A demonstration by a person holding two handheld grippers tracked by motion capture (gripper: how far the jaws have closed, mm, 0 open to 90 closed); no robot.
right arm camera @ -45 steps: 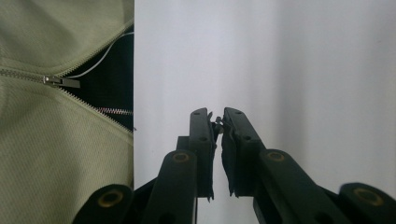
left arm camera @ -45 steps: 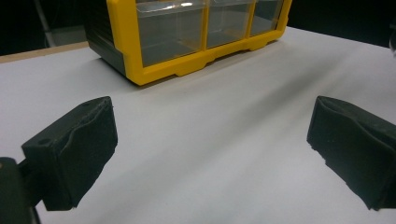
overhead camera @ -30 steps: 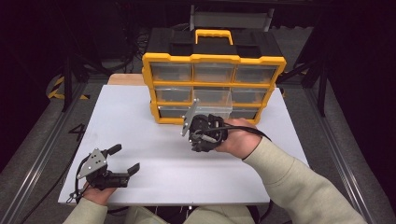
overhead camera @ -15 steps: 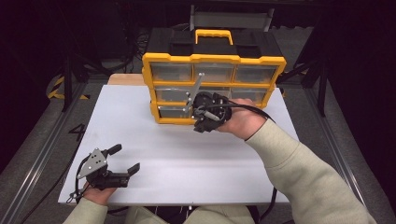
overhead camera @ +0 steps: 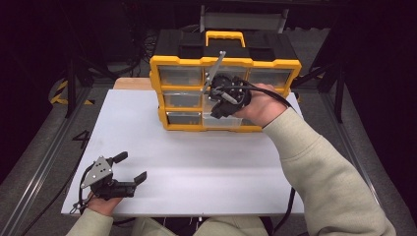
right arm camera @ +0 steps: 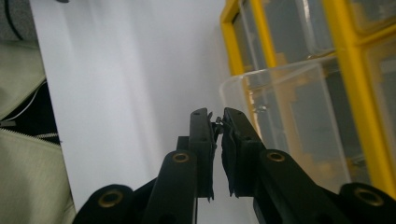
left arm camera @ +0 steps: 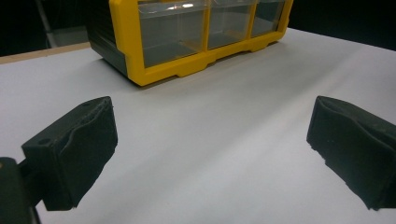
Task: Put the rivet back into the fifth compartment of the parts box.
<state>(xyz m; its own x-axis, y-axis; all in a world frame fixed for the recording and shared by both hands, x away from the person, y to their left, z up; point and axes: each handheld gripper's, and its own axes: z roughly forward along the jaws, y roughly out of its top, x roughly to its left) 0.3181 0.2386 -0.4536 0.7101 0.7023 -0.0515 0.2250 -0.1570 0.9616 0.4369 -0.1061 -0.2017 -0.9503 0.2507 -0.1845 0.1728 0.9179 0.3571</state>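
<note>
At the left of the high view, the left gripper (overhead camera: 129, 168) rested near the front corner of the white table (overhead camera: 196, 167), held in the person's left hand (overhead camera: 101, 202); its jaws stood wide apart with nothing between them, and in the left gripper view the left gripper (left arm camera: 210, 154) showed bare white table between its two black pads (left arm camera: 74, 149); it lay well apart from the yellow drawer cabinet (overhead camera: 162, 88) at the far side of the table. Farther right, the cabinet showed a black top with a yellow handle (overhead camera: 224, 37) and rows of clear drawers; one clear drawer (overhead camera: 221, 120) in the lower middle stood pulled out from the front. The right gripper (overhead camera: 220, 110) was held up in front of the cabinet's middle column by the right hand (overhead camera: 260, 105), its sleeve (overhead camera: 324, 187) reaching in from the lower right. In the right gripper view the right gripper (right arm camera: 218, 122) had its jaws drawn narrow, almost together; a tiny metal thing (right arm camera: 217, 120) sat pinched at their tips, too small to tell what it was; the tips were just beside the rim of the pulled-out clear drawer (right arm camera: 289, 126), with the yellow frame (right arm camera: 233, 42) beyond it.
</note>
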